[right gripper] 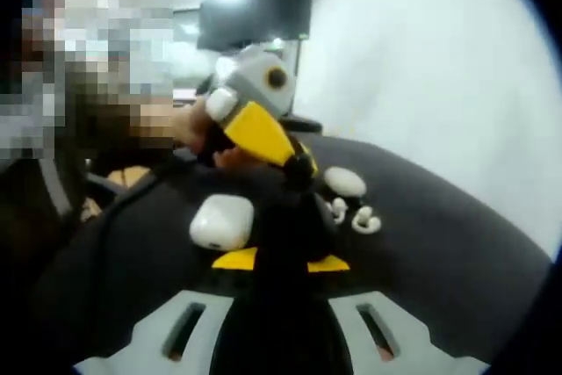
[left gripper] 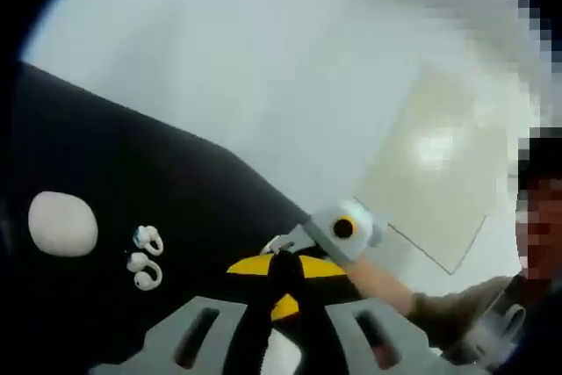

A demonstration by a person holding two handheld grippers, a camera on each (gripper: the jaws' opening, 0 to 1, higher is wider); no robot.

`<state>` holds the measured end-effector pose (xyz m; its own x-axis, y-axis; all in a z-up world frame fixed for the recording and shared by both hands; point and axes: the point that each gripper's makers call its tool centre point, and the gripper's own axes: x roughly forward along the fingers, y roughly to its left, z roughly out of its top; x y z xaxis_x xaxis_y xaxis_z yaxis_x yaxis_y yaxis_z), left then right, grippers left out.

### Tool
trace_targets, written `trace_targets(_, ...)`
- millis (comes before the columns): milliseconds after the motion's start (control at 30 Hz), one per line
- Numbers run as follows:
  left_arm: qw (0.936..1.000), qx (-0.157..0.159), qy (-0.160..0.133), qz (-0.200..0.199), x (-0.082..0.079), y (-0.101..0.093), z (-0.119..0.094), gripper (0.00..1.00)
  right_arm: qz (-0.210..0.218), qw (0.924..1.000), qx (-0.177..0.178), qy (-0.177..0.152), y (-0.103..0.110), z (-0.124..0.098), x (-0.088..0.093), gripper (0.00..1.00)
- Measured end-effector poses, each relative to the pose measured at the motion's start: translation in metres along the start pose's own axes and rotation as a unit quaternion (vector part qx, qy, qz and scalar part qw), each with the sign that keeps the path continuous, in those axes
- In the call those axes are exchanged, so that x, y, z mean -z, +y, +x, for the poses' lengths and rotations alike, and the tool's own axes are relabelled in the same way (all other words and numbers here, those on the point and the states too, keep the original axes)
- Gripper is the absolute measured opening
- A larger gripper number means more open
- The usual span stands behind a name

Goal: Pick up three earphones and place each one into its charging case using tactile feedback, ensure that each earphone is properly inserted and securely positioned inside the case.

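Observation:
On the black table (left gripper: 105, 173) lie a white oval charging case (left gripper: 61, 224) and two white earphones (left gripper: 147, 239) (left gripper: 145, 271) beside it. My left gripper (left gripper: 283, 261) has its black jaws closed to a point above the table. The right gripper (left gripper: 281, 248) reaches in from the right and meets it tip to tip. A small white bit shows at the tips; I cannot tell what it is. From the other side, my right gripper (right gripper: 297, 204) also looks shut, with the left gripper (right gripper: 303, 167) touching its tip. A closed white rounded case (right gripper: 222, 221), the oval case (right gripper: 345, 182) and the earphones (right gripper: 366, 221) lie around it.
A person's hand (right gripper: 189, 133) holds the left gripper, and a sleeve (left gripper: 439, 313) shows at the right. A pale wall with a cream panel (left gripper: 430, 164) stands behind the table. A dark screen (right gripper: 259, 10) hangs at the back. The table edge curves at the right (right gripper: 492, 226).

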<state>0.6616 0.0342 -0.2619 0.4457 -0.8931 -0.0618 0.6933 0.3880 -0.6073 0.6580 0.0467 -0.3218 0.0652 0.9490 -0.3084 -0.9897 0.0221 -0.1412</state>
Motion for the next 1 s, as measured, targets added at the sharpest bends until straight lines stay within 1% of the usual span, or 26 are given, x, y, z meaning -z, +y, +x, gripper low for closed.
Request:
trace_targets(67, 1.0, 0.007, 0.002, -0.002, 0.001, -0.004, 0.003, 0.07, 0.0, 1.0, 0.0, 0.0, 0.0, 0.0, 0.0, 0.19)
trace_targets(133, 0.9999, 0.014, 0.004, 0.004, 0.001, -0.01, 0.007, 0.07, 0.001, 1.0, 0.0, 0.0, 0.0, 0.0, 0.0, 0.19)
trace_targets(233, 0.9997, 0.019, 0.002, 0.016, -0.002, -0.014, 0.012, 0.07, 0.001, 1.0, -0.001, -0.001, 0.0, 0.0, 0.0, 0.19)
trace_targets(333, 0.9994, 0.008, 0.017, 0.03, 0.001, -0.011, 0.019, 0.07, 0.001, 1.0, -0.001, -0.001, 0.0, -0.001, 0.0, 0.19)
trace_targets(433, 0.9987, 0.012, 0.045, 0.022, 0.011, -0.013, 0.026, 0.07, 0.002, 1.0, -0.001, -0.001, -0.001, -0.001, 0.0, 0.19)
trace_targets(467, 0.9976, 0.005, 0.053, 0.044, 0.013, -0.011, 0.032, 0.07, 0.001, 1.0, -0.001, -0.001, -0.001, -0.001, 0.0, 0.19)
trace_targets(533, 0.9973, 0.001, 0.054, 0.049, 0.014, -0.009, 0.034, 0.07, 0.001, 1.0, -0.001, -0.001, 0.0, -0.001, 0.0, 0.19)
trace_targets(633, 0.9972, 0.0, 0.059, 0.046, 0.016, -0.006, 0.034, 0.07, 0.001, 1.0, -0.001, -0.001, 0.0, -0.001, 0.0, 0.19)
trace_targets(733, 0.9968, -0.001, 0.063, 0.049, 0.017, -0.003, 0.032, 0.07, 0.001, 1.0, -0.001, -0.002, 0.0, -0.001, 0.0, 0.19)
trace_targets(800, 0.9961, 0.002, 0.067, 0.058, 0.018, -0.005, 0.028, 0.07, 0.001, 1.0, -0.001, -0.002, 0.001, -0.001, 0.0, 0.19)
trace_targets(867, 0.9961, 0.006, 0.058, 0.066, 0.012, -0.007, 0.022, 0.07, 0.001, 1.0, -0.001, -0.002, 0.001, -0.001, 0.0, 0.19)
trace_targets(933, 0.9956, 0.018, 0.038, 0.083, 0.0, -0.015, 0.013, 0.07, 0.001, 1.0, -0.001, -0.002, 0.001, -0.001, 0.0, 0.19)
trace_targets(1000, 0.9948, 0.007, 0.025, 0.098, -0.016, -0.014, -0.004, 0.07, 0.002, 1.0, -0.001, -0.002, 0.002, -0.001, 0.0, 0.19)
